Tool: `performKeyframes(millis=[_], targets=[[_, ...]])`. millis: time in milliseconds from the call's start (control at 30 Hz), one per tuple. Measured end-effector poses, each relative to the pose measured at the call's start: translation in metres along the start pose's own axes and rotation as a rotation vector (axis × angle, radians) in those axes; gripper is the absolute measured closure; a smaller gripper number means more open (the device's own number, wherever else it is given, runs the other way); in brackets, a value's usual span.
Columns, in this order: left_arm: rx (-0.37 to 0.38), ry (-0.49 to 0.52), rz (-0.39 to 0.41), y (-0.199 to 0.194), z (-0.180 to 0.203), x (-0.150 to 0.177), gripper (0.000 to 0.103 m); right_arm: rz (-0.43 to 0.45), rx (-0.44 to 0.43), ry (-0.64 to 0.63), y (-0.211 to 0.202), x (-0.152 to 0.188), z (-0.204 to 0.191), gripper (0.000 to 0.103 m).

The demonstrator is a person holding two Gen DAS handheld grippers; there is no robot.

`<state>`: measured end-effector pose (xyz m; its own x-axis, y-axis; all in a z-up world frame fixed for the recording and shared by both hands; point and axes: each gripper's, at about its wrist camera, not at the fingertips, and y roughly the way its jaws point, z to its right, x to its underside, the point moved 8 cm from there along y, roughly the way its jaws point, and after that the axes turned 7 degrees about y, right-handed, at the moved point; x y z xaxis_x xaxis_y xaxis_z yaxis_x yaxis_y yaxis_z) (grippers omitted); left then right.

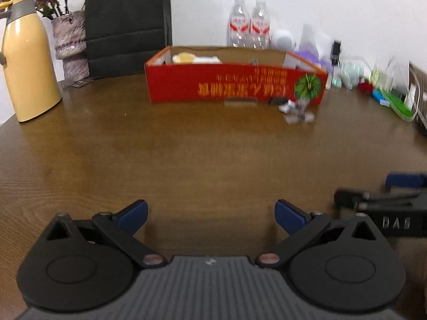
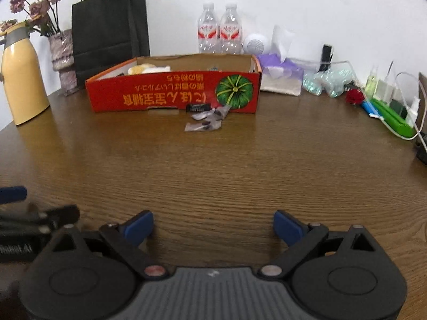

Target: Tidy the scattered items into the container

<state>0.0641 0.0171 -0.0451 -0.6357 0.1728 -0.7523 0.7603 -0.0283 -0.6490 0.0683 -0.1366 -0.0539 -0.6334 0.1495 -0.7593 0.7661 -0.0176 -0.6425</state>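
The red box (image 2: 173, 90) at the back of the table (image 2: 240, 165) already holds some pale items, though blur hides what they are. A few small packets (image 2: 206, 118) lie just before its front wall. The left gripper (image 1: 210, 214) and right gripper (image 2: 213, 226) hover well short of them, jaws apart and empty.

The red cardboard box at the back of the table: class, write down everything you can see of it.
The red cardboard box is a shallow, open-topped tray, red outside with yellow lettering and a green pumpkin picture, both upside down, and plain brown inside. It sits flat on the wooden table. Inside lie a pale yellow item at the left and something small and dark near the middle. A few small wrapped packets lie on the table against its front wall.
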Motion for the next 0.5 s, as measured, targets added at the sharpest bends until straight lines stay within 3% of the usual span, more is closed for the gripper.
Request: performKeyframes(millis=[167,500], targets=[[0.029,-0.009,0.013,0.0016,0.0039,0.0038,0.0,-0.004,0.0,0.013,-0.0004,0.003,0.0003,0.0],[0.027,-0.002,0.008,0.0032,0.0062,0.0039,0.0,-0.005,0.01,0.018,0.0021,0.0031,0.0018,0.0]])
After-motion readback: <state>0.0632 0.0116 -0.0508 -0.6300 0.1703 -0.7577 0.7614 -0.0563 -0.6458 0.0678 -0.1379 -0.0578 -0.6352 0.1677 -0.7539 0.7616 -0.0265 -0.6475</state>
